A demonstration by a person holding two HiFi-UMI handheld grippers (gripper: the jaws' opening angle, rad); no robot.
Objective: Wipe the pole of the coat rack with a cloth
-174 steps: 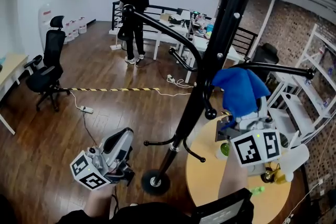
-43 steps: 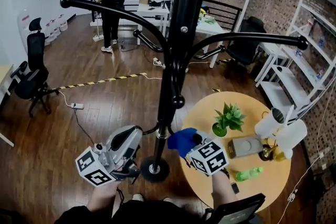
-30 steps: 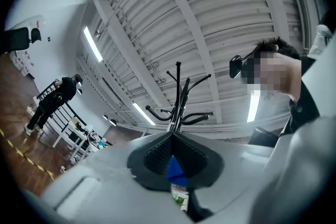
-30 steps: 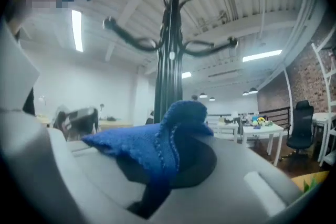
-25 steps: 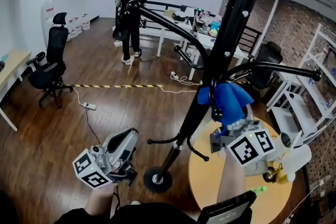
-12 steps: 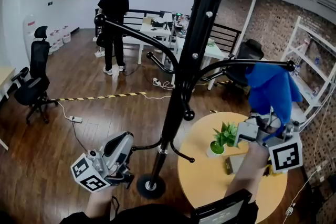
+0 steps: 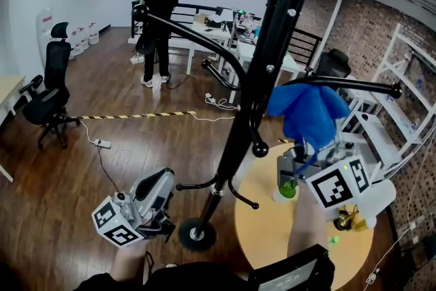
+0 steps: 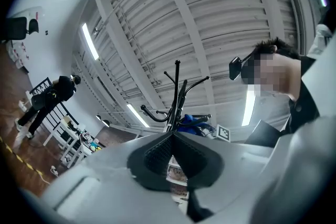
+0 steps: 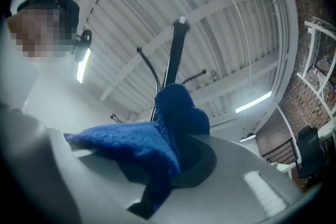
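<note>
Head view: tall black metal coat-rack pole (image 7: 246,112) runs from upper right of frame down to its round base (image 7: 194,235) on the dark wooden floor (image 7: 82,167). Curved black arms branch off the pole at several heights.

Right claw (image 7: 308,153) is raised over the round light-wood surface (image 7: 262,232), to the right of the pole. It is clenched on a bright blue terry cloth (image 7: 306,112). The cloth bunches above the claw and sits directly under one horizontal rack arm (image 7: 354,86). Its left edge lies close beside the pole; contact cannot be confirmed from this view.

Right gripper view: blue cloth (image 9: 152,139) is pinched between the jaws, one fold draped left over the claw body, one lobe standing up. The pole (image 9: 173,60) rises behind that lobe, which covers its lower part.

Left claw (image 7: 160,182) is held low, left of the rack base and apart from it, pointing up and to the right.

Left gripper view: jaws of the left claw (image 8: 173,136) are pressed together, nothing between them. The coat rack and a patch of the blue cloth show small in the distance beyond the tips.

Other items, head view:
- Small green potted plant (image 7: 287,189) on the surface, just left of the right claw.
- Person in black clothing (image 7: 158,24) standing far back by white desks.
- Black office chair (image 7: 48,88) at left.
- Yellow-black striped tape (image 7: 136,116) across the floor.
</note>
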